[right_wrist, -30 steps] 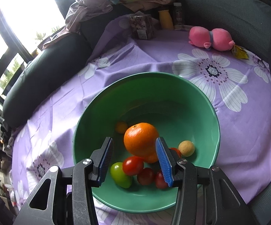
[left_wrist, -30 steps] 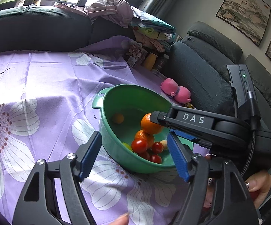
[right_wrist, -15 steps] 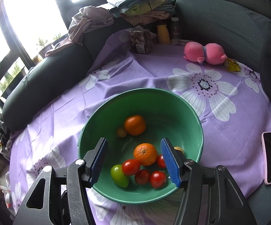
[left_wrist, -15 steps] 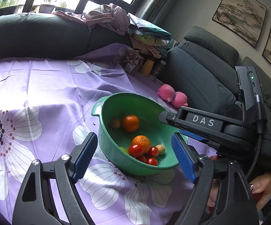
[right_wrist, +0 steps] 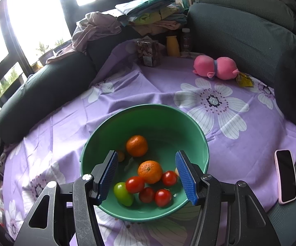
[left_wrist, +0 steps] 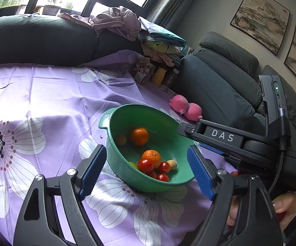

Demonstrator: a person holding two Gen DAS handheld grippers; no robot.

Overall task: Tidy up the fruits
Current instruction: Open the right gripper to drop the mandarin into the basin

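A green bowl (left_wrist: 127, 107) (right_wrist: 148, 106) rests on the purple flowered cloth. It holds two oranges (right_wrist: 137, 145) (right_wrist: 150, 171), several red tomatoes (right_wrist: 135, 184), a green tomato (right_wrist: 123, 193) and a small yellow fruit (left_wrist: 120, 139). Hovering above the bowl's near rim, my right gripper (right_wrist: 146, 153) is open and grips nothing. My left gripper (left_wrist: 146, 149) stands wide open just short of the bowl, nothing between its pads. The right gripper's black body (left_wrist: 223, 137) reaches in over the bowl's right edge.
A pink plush toy (right_wrist: 215, 67) lies behind the bowl. A phone (right_wrist: 286, 182) sits at the right edge of the cloth. A jar and a yellow bottle (right_wrist: 172, 46) stand at the back by a laundry pile. Dark sofa cushions ring the cloth.
The right gripper let go of the orange it held; the orange now lies at the bowl's far side. That gripper rose and drew back. The left jaws widened a little.
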